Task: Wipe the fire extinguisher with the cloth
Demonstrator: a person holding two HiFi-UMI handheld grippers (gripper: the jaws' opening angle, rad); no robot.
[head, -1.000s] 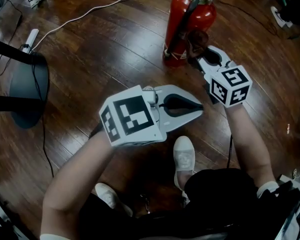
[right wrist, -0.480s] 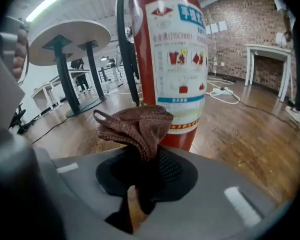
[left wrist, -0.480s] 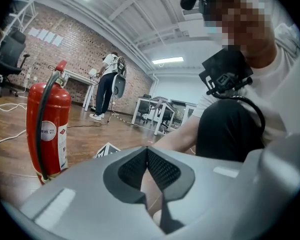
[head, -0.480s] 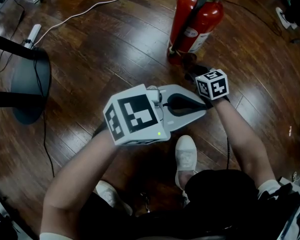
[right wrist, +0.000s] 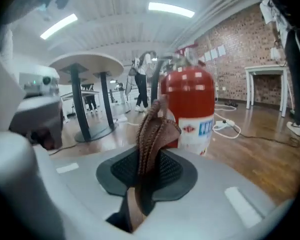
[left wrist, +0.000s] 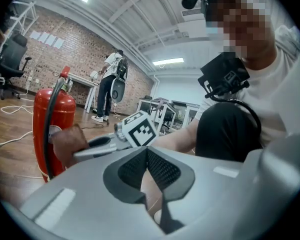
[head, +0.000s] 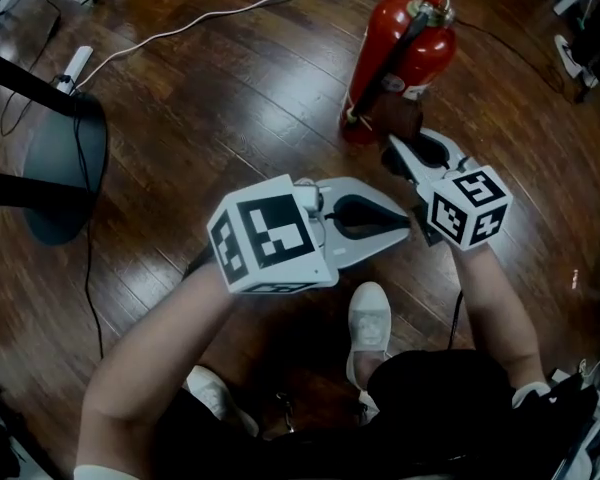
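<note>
A red fire extinguisher [head: 405,53] stands upright on the wooden floor, also seen in the left gripper view [left wrist: 52,129] and the right gripper view [right wrist: 190,106]. My right gripper [head: 398,140] is shut on a brown cloth [head: 397,116], which presses against the extinguisher's lower body near its label. The cloth [right wrist: 152,139] stands up between the right jaws. My left gripper [head: 402,226] sits lower, in front of the extinguisher, shut with nothing between its pads; its tip [left wrist: 152,184] points toward the right gripper.
A white cable [head: 220,13] runs across the floor behind the extinguisher. A dark round table base [head: 65,168] lies at the left. My white shoe [head: 368,318] rests on the floor below the grippers. A person [left wrist: 107,91] stands far off by tables.
My right gripper dipped toward the extinguisher's base and has risen again with the cloth, back against the lower body. The left gripper has barely moved.
</note>
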